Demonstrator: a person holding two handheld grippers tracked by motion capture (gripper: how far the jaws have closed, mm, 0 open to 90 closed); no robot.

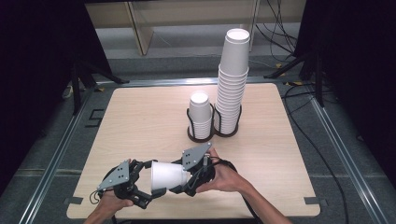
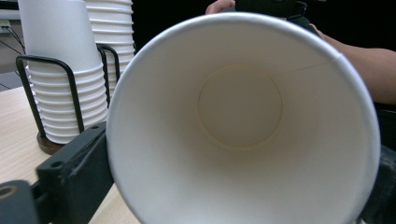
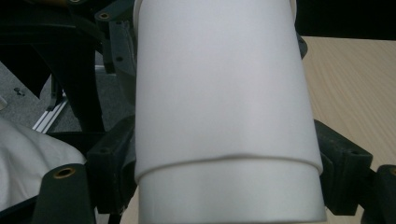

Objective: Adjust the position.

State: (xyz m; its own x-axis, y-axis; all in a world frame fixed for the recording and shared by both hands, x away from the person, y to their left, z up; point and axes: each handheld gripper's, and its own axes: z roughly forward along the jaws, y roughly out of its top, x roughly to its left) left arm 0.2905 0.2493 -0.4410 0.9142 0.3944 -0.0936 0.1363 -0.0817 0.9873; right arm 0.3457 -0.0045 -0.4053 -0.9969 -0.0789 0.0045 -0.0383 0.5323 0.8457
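Near the table's (image 1: pixel 140 116) front edge, a paper cup (image 1: pixel 167 175) lies sideways between tools: right tool (image 1: pixel 189 183) clamps its base end, left tool (image 1: pixel 147 190) brackets the rim, grip unclear. Squeezing could crush it; a slack handover drops it.

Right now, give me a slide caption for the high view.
Two handheld grippers, left and right, hold a white paper cup sideways near two cup stacks.

wooden table (image 1: pixel 140 126), two cup stacks (image 1: pixel 232 88) in wire holder (image 1: pixel 214 122)
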